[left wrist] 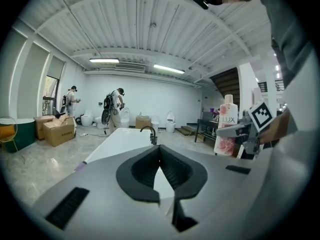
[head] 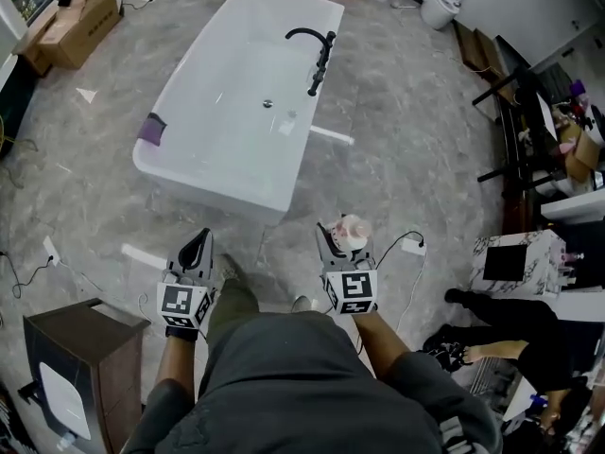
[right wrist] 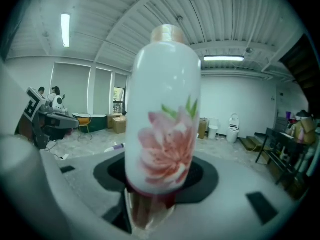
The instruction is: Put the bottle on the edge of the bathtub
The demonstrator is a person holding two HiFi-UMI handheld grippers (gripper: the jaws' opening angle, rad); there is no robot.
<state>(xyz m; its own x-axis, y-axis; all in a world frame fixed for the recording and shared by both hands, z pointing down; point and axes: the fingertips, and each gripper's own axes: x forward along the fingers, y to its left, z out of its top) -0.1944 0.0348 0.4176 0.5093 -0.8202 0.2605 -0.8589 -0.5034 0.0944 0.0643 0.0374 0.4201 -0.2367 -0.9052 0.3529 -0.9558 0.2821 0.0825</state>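
Between jaws of right hand-held gripper (head: 340, 242), bottle (right wrist: 162, 109)

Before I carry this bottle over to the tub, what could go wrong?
1. The right gripper holds the bottle low, most of it above the fingers: it may tilt or slip.
2. The rim of the bathtub looks narrow and rounded; the bottle could topple off.
3. A cable lies on the floor close by: possible trip.

A grey marbled floor (head: 416, 140) carries everything here. A white bathtub (head: 208, 189) stands in the middle, cardboard boxes (head: 80, 12) sit at the far left, and a dark cabinet (head: 85, 348) stands nearby. A white power strip (head: 413, 247) lies beside the person's feet.
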